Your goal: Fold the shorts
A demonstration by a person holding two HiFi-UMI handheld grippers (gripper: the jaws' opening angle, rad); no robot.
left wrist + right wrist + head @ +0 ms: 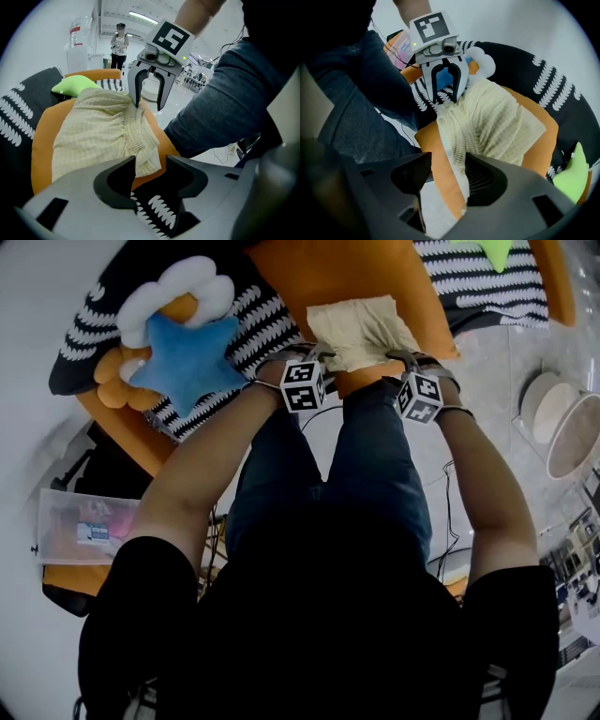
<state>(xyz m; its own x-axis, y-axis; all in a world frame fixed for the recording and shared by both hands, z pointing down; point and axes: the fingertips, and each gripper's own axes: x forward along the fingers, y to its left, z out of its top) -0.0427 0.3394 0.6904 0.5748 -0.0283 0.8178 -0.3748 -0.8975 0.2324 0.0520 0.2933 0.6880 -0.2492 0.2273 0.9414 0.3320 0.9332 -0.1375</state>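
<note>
Head view: the shorts (pixel 361 329) lie on the orange cushion (pixel 352 273) at 12 o'clock, with your left gripper (pixel 312 354) and right gripper (pixel 412 357) at their near edge.
Left gripper view: jaws apart, released; the waistband (pixel 133 131) corner lies loose between them.
Right gripper view: jaws apart, nothing clamped (the elastic edge merely lies between).
Handling: probably light, limp, prone to slumping; take hold at the gathered waistband.

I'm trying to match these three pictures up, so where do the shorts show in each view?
Head view: shorts at top centre, just beyond the person's knees.
Left gripper view: shorts at centre left, reaching down to the near jaws.
Right gripper view: shorts at centre right, waistband running down to the near jaws.
Shared landmark: the orange cushion under the shorts.
</note>
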